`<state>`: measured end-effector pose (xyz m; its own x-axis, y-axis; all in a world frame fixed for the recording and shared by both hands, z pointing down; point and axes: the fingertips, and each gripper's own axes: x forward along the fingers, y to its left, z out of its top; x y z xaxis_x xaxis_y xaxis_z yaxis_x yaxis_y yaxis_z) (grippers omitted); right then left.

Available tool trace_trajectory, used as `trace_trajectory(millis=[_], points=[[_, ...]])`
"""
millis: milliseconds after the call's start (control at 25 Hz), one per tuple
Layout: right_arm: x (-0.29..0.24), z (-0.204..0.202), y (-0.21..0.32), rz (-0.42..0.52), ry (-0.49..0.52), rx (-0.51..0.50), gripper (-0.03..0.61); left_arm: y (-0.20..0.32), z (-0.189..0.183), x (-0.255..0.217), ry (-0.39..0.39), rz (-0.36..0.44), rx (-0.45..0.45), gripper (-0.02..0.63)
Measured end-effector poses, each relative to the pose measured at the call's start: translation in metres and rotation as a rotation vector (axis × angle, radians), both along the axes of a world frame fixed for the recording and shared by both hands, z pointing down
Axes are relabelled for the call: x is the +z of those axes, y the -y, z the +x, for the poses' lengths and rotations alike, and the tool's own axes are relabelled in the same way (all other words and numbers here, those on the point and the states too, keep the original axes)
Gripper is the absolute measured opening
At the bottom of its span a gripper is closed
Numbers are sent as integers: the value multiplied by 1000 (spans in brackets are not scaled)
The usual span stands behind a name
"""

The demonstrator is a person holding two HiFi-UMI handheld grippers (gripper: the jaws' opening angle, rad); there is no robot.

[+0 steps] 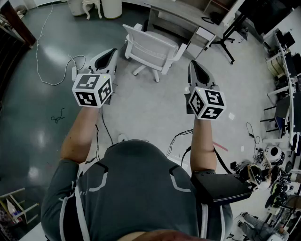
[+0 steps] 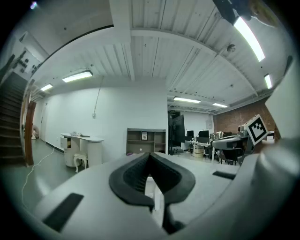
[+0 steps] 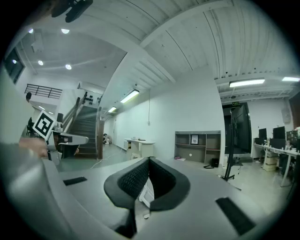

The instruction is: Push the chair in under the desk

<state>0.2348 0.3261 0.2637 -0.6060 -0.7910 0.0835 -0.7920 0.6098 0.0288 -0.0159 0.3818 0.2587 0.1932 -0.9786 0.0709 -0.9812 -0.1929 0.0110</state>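
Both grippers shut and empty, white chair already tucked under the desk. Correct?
No: the head view shows the white chair standing clear of the desk, not tucked under. The left gripper and right gripper are shut and empty.

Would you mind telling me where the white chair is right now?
In the head view, the white chair stands top centre, just in front of the desk.

both arms outstretched; left hand-held gripper (image 1: pixel 107 60) and right hand-held gripper (image 1: pixel 194 70) level, closed.
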Motion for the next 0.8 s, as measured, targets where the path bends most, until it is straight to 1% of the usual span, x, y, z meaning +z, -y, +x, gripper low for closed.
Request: trace_trajectory(millis=[200, 440, 560, 680, 800], points=[[-2, -3, 3, 4, -16, -7, 26, 1, -6, 3, 9, -5, -28, 9], [-2, -14, 4, 10, -22, -3, 26, 4, -13, 3, 15, -5, -14, 9], [-3, -20, 5, 17, -9, 3, 26, 5, -17, 4, 15, -3, -4, 9], [-6, -25, 6, 35, -10, 18, 28, 6, -25, 6, -8, -1, -7, 9], [-6, -35, 5, 41, -21, 24, 28, 7, -33, 14, -49, -27, -4, 9]])
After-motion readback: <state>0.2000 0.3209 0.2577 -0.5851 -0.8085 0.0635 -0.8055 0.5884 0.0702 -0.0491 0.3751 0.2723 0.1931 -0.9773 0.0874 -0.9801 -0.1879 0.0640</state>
